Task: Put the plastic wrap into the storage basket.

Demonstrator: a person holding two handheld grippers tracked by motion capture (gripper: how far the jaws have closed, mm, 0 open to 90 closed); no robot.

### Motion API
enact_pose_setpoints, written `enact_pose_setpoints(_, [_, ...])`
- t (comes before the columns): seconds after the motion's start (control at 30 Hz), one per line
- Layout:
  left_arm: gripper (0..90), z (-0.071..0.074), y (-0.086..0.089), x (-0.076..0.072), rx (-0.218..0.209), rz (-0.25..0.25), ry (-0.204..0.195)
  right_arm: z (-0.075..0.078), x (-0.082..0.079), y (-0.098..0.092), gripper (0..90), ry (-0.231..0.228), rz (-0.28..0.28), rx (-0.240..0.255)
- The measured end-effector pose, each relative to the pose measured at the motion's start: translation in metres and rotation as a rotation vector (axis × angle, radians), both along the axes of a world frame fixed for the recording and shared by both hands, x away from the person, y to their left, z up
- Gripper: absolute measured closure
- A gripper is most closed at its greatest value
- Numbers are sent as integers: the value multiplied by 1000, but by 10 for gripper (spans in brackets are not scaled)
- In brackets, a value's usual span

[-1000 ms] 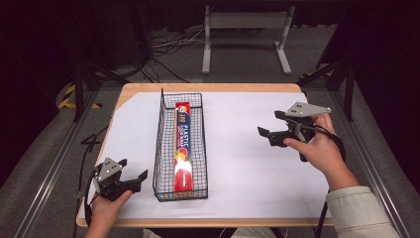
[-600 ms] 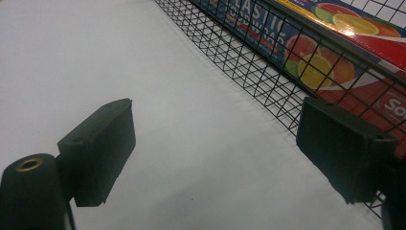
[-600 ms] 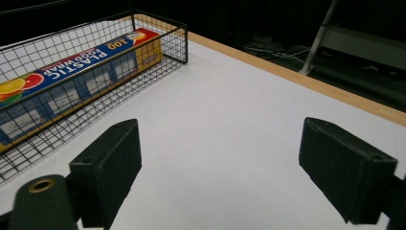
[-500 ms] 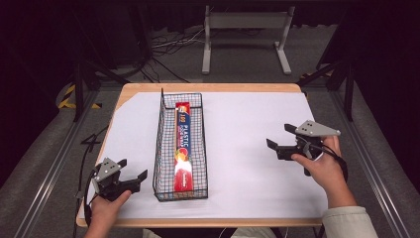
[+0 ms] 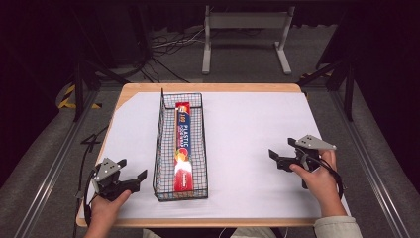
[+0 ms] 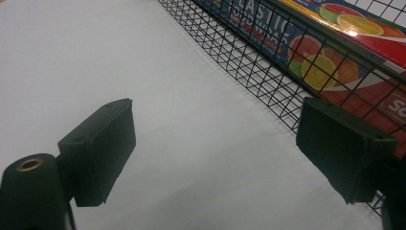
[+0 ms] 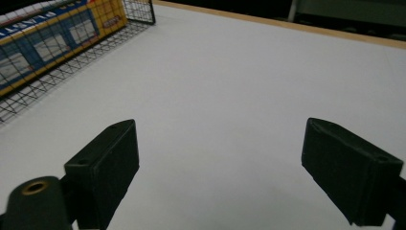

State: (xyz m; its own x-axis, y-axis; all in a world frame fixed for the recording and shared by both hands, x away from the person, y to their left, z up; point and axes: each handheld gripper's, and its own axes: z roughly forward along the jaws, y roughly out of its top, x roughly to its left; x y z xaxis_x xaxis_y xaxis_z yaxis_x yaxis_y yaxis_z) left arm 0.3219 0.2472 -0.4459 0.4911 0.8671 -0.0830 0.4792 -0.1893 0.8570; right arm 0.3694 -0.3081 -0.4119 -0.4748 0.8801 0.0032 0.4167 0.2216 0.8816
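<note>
A long red and blue box of plastic wrap point(image 5: 182, 146) lies lengthwise in a black wire basket point(image 5: 159, 148) left of the table's middle. My left gripper point(image 5: 132, 168) rests on the white sheet just left of the basket's near end, open and holding nothing. In the left gripper view its jaws stand wide, with the basket's mesh point(image 6: 249, 62) and the box point(image 6: 335, 57) at the right. My right gripper point(image 5: 281, 148) sits low over the sheet at the right. Its jaws have just been opening and stand open with nothing between them. The basket point(image 7: 62, 62) and box point(image 7: 48, 43) lie far to its left.
A white sheet point(image 5: 237, 129) covers the wooden table, whose edge point(image 5: 208, 88) shows at the far side. Beyond the table a white metal stand point(image 5: 245, 22) and cables lie on the dark floor. Dark frame rails run along both sides.
The right hand has come down and toward the near edge, and its gripper's jaws stand wider. The left hand, basket and box have not moved.
</note>
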Motion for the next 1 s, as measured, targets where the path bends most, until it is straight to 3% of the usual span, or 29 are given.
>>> enact_pose_setpoints(0.6, [143,-1,-1,1,2,0,4,-31,-6,-11,128,94,-22,-82])
enact_pose_setpoints(1.0, [143,-1,0,2,-4,2,3,-28,-7,-8,127,88,-9,-80])
